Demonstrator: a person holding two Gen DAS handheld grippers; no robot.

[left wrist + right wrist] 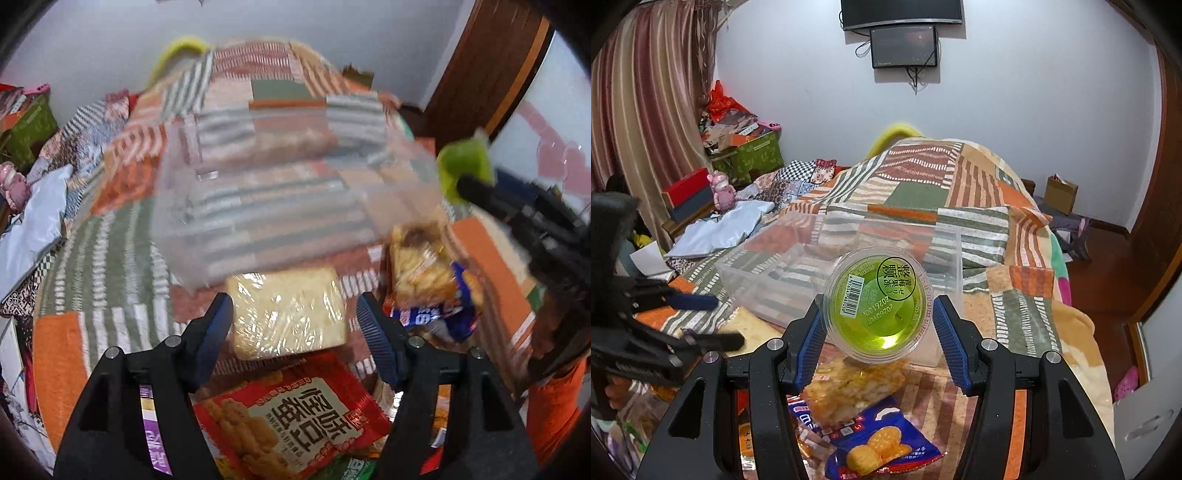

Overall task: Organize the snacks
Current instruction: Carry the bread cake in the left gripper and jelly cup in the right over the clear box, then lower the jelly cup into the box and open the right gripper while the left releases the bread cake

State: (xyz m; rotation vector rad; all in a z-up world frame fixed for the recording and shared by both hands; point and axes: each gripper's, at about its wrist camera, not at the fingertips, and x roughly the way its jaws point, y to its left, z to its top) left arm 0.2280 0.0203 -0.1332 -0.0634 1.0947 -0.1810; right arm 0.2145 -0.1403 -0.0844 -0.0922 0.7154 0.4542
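The right hand-held gripper [879,321] is clamped on one green jelly cup [877,302], lid facing the camera, held above the bed just in front of one clear plastic bin [768,273]. The left hand-held gripper [295,328] stands partly open around one wrapped yellow cake [290,314] (pads not touching it). Near them lie one red snack packet [291,417], one blue biscuit packet [882,443] and one orange cracker pack [853,387]. The patchwork bedspread [960,192] beyond the bin is open; its right edge drops to the floor.
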